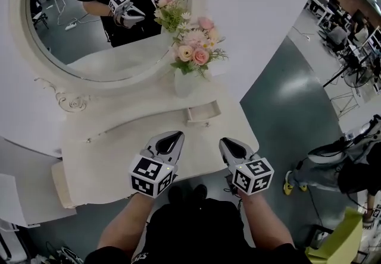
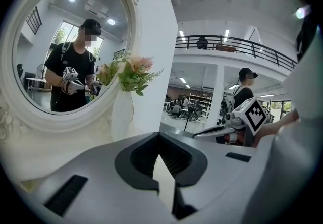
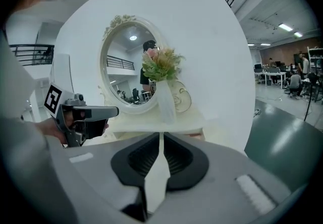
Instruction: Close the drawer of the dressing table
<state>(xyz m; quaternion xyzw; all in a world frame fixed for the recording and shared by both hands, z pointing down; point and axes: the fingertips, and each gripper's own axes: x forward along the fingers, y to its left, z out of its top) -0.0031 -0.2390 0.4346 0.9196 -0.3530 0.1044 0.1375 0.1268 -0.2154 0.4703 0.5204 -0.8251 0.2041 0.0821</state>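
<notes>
The cream dressing table (image 1: pixel 107 159) carries an oval mirror (image 1: pixel 89 19) and a white vase of pink flowers (image 1: pixel 186 81). Beneath the vase, a small drawer (image 1: pixel 203 113) with a handle juts out a little from the table's rear tier. My left gripper (image 1: pixel 176 135) (image 2: pixel 160 135) hovers over the tabletop in front of the drawer, with its fingertips together and nothing held. My right gripper (image 1: pixel 225 141) (image 3: pixel 161 135) hangs beside it at the table's right front edge. A thin slit shows between its tips and nothing is in it. Neither gripper touches the drawer.
A curved white wall panel (image 1: pixel 256 13) stands behind the table. Grey floor (image 1: pixel 286 108) lies to the right, with bags and gear (image 1: pixel 333 165) on it and a yellow-green object (image 1: pixel 342 239) at the bottom right. The mirror reflects the person and both grippers.
</notes>
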